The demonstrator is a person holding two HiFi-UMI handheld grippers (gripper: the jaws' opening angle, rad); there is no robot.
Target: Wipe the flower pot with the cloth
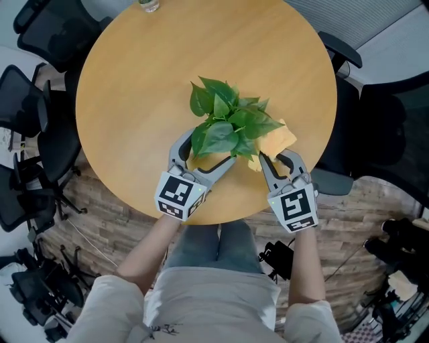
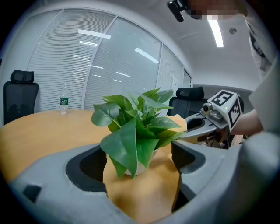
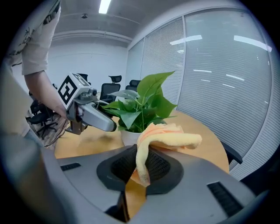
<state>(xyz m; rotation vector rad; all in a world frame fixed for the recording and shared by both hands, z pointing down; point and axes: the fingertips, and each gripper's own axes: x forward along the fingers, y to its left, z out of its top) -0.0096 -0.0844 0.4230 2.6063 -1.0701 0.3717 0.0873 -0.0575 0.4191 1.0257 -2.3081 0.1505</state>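
Note:
A leafy green plant (image 1: 224, 120) in a small white pot (image 2: 136, 167) stands near the front edge of the round wooden table (image 1: 134, 100). My left gripper (image 1: 211, 149) is open, its two fingers either side of the pot's base; the pot shows between the jaws in the left gripper view, under the leaves (image 2: 133, 131). My right gripper (image 1: 271, 159) is shut on a yellow cloth (image 1: 278, 139) just right of the plant. In the right gripper view the cloth (image 3: 164, 139) folds up out of the jaws and lies close to the pot (image 3: 128, 136). From above, the leaves hide the pot.
A water bottle (image 2: 64, 105) stands at the table's far edge (image 1: 149, 5). Black office chairs (image 1: 37, 114) ring the table, another at the right (image 1: 338, 50). Cables and gear lie on the floor (image 1: 40, 288). The person's legs are against the front edge.

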